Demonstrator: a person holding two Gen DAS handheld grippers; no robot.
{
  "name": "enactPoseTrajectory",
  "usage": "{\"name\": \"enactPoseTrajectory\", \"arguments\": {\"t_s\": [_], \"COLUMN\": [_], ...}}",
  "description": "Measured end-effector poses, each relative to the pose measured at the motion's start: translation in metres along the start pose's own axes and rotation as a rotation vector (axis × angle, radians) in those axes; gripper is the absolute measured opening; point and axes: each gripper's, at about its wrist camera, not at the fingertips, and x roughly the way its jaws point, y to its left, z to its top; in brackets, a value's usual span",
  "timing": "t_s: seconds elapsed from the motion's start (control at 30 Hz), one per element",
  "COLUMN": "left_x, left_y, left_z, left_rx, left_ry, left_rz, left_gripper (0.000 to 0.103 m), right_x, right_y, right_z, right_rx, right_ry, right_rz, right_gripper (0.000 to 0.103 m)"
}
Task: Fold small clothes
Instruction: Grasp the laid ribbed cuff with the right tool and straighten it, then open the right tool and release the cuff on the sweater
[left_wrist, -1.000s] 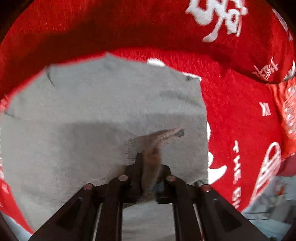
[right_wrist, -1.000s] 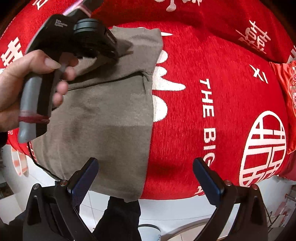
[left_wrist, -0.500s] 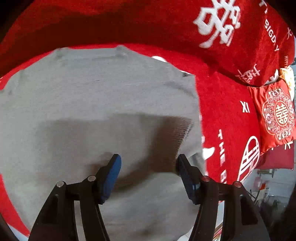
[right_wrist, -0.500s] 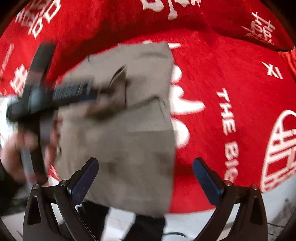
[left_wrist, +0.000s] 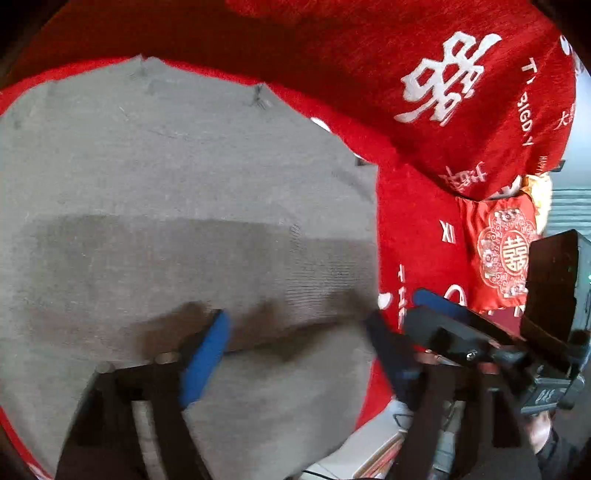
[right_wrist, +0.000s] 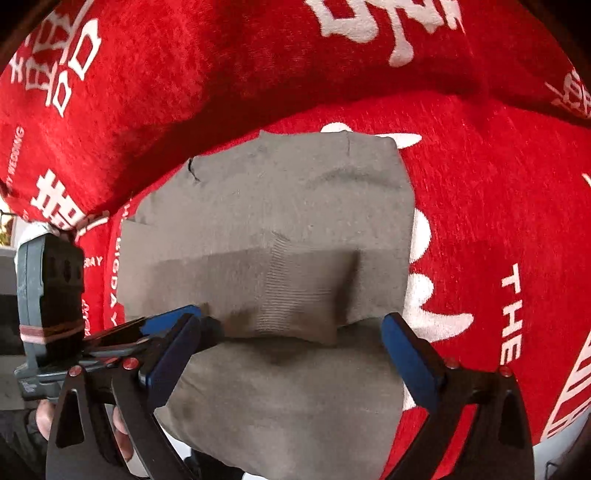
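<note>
Two grippers spread wide over one grey knit sweater (right_wrist: 266, 206), flat on red printed sofa cover (right_wrist: 498, 206). Folded ribbed cuff (right_wrist: 295, 295) dead ahead between right gripper (right_wrist: 291, 354) pads, running crosswise. Left gripper (left_wrist: 299, 350) alongside, equally near, holding nothing.

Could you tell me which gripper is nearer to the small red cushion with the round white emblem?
Right. The right gripper sits just beside the emblem cushion, at the grey garment's right edge. The left gripper is open over the garment's middle, farther from it.
</note>
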Motion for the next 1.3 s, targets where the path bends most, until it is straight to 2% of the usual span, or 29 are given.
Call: {"name": "enactPoseTrajectory", "arguments": {"t_s": [0.2,0.33,0.5,0.63,0.7,0.73,0.83,0.97,1.03,1.1,1.2,1.3], "left_x": [-0.004,-0.008,-0.012,-0.009,-0.008,-0.008,-0.009,-0.022,-0.025,-0.019,-0.015,-0.024], "left_y": [0.025,0.043,0.059,0.057,0.055,0.055,0.053,0.053,0.059,0.069,0.067,0.061], "left_z": [-0.001,0.0,-0.003,-0.004,-0.005,-0.005,-0.004,-0.002,0.0,0.0,0.002,0.005], "left_rx": [-0.004,0.017,0.01,0.027,0.027,0.026,0.018,0.002,-0.025,-0.052,-0.021,0.0], "left_ry": [0.006,-0.012,-0.023,-0.03,-0.036,-0.037,-0.036,-0.075,-0.083,-0.058,-0.046,-0.061], "left_rz": [0.119,0.215,0.225,0.247,0.25,0.251,0.254,0.268,0.275,0.289,0.31,0.312], "left_gripper": [0.084,0.084,0.084,0.084,0.084,0.084,0.084,0.084,0.084,0.084,0.084,0.084], "right_x": [0.026,0.036,0.058,0.066,0.067,0.067,0.053,0.02,0.025,0.04,0.057,0.057], "right_y": [0.002,-0.007,-0.006,0.001,0.003,0.002,0.01,0.014,0.009,0.007,0.007,0.013], "right_z": [0.009,0.012,0.015,0.011,0.012,0.013,0.012,0.015,0.018,0.018,0.019,0.019], "right_rx": [-0.041,-0.021,-0.038,-0.081,-0.084,-0.078,-0.104,-0.117,-0.115,-0.137,-0.165,-0.178], "right_ry": [0.029,0.029,0.064,0.075,0.08,0.091,0.062,-0.036,-0.021,0.017,0.051,0.038], "right_rz": [-0.004,0.017,0.022,-0.02,-0.029,-0.024,-0.02,-0.024,-0.038,-0.08,-0.131,-0.159], "right_gripper": [0.099,0.091,0.078,0.07,0.04,0.01,0.008,0.008,0.008,0.008,0.008,0.009]}}
